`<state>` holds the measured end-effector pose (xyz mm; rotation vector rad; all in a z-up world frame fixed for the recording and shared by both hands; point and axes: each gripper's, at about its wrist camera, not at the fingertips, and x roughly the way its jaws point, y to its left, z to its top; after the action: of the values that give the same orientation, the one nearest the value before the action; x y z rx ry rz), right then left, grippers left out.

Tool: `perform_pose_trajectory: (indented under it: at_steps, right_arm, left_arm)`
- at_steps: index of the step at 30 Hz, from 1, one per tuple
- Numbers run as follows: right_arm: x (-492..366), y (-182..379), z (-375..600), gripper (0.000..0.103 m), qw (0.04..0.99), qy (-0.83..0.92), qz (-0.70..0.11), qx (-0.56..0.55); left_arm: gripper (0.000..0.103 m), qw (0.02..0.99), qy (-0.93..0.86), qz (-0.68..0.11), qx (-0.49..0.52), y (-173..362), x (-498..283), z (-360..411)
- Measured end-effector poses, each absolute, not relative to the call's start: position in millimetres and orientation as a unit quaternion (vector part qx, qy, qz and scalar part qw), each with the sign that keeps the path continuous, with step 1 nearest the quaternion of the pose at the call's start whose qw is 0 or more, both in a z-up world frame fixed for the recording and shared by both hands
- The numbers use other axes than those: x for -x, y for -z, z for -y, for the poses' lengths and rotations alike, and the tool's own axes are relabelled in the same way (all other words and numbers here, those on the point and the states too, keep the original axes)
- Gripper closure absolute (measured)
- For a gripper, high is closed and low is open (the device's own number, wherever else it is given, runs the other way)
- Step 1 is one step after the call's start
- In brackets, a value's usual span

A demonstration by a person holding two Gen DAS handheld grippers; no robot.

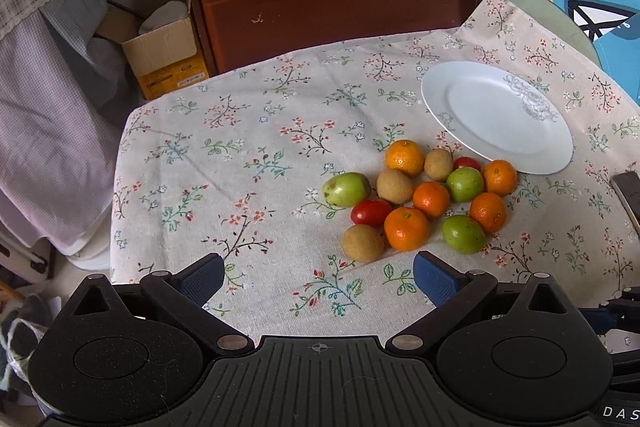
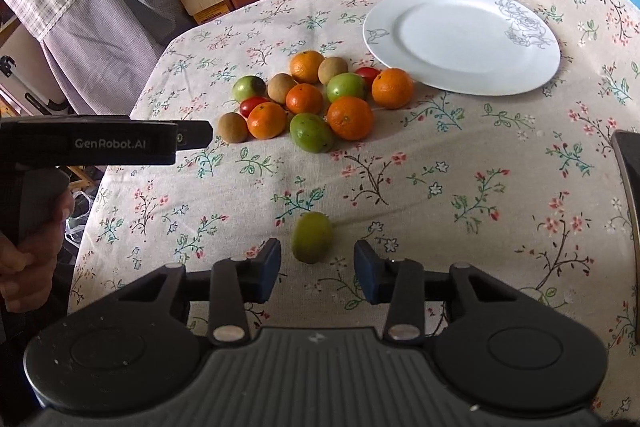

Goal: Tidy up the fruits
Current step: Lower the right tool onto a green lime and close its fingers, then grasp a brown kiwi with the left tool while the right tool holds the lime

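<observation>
Oddly, a dark object (image 2: 628,163) at three o'clock is cut off by the frame edge, the white plate (image 2: 460,39) holds nothing, the fruit pile (image 2: 312,99) sits just beside its seven o'clock rim, and a lone green fruit (image 2: 312,237) lies between the gaping right gripper's (image 2: 318,267) fingers, untouched, while the left gripper (image 1: 318,273) hangs spread wide, gripping nothing.

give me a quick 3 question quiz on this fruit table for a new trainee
1. True or false: the white plate holds fruit.
2. Which fruit lies apart from the pile, just ahead of the right gripper? A) orange B) small green fruit C) red tomato
3. Fill in: both the right gripper and the left gripper are ____ and hold nothing.

Key: 1 false. 2 B, the small green fruit. 3 open.
</observation>
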<state>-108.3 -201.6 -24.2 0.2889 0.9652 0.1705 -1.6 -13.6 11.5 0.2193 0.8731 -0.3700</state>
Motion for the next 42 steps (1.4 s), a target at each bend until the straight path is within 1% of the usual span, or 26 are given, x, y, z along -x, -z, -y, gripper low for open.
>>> perform_pose_trajectory:
  at_steps: [4,6,9,10,11,12,17,18,20,23,29,31,34,36,42]
  right_arm:
    - [105.8,25.7,196.2,0.065,0.874,-0.083,-0.46,-0.132]
    - [105.6,26.3,193.4,0.067,0.877,-0.081,-0.457,-0.121]
    - [105.2,27.6,190.8,0.074,0.881,-0.079,-0.452,-0.113]
    - [104.6,28.1,190.8,0.079,0.882,-0.078,-0.451,-0.114]
    - [104.3,28.5,191.2,0.079,0.882,-0.077,-0.45,-0.115]
    - [103.9,28.6,191.7,0.079,0.882,-0.076,-0.449,-0.118]
    - [103.3,28.6,193.2,0.079,0.883,-0.074,-0.447,-0.125]
    - [103.0,28.7,193.8,0.079,0.882,-0.074,-0.447,-0.128]
    - [102.6,28.4,195.1,0.079,0.882,-0.071,-0.446,-0.133]
    - [101.6,28.8,196.0,0.079,0.882,-0.067,-0.447,-0.136]
    - [100.3,29.0,196.5,0.079,0.882,-0.065,-0.447,-0.138]
    - [100.2,28.9,196.1,0.079,0.882,-0.065,-0.446,-0.137]
    - [99.8,28.8,196.3,0.079,0.882,-0.064,-0.446,-0.139]
    - [99.9,28.8,196.7,0.079,0.882,-0.064,-0.445,-0.142]
    - [99.1,29.0,199.5,0.079,0.881,-0.06,-0.444,-0.149]
  left_arm:
    - [0.009,0.882,0.194,-0.416,-0.106,-7.2,-2.7,15.2]
    - [0.013,0.883,0.2,-0.413,-0.101,-5.3,-4.2,14.4]
    - [0.022,0.882,0.206,-0.415,-0.091,-1.8,-9.7,12.8]
    - [0.029,0.881,0.206,-0.417,-0.09,-0.4,-12.0,13.4]
    - [0.036,0.88,0.208,-0.419,-0.088,1.2,-14.0,13.7]
    - [0.038,0.879,0.211,-0.419,-0.085,2.2,-15.1,14.0]
    - [0.04,0.876,0.229,-0.415,-0.092,7.9,-14.9,20.6]
    - [0.043,0.875,0.234,-0.413,-0.094,8.7,-14.6,21.9]
    - [0.053,0.873,0.236,-0.417,-0.095,10.8,-16.3,24.0]
    - [0.061,0.869,0.238,-0.424,-0.087,14.5,-19.6,24.5]
    - [0.062,0.868,0.236,-0.428,-0.092,21.7,-21.8,26.0]
    - [0.066,0.868,0.237,-0.426,-0.09,22.7,-22.1,26.5]
    - [0.074,0.867,0.245,-0.426,-0.087,22.1,-21.5,27.8]
    - [0.077,0.867,0.247,-0.423,-0.088,22.3,-20.3,29.0]
    - [0.077,0.87,0.239,-0.423,-0.08,18.4,-19.0,27.5]
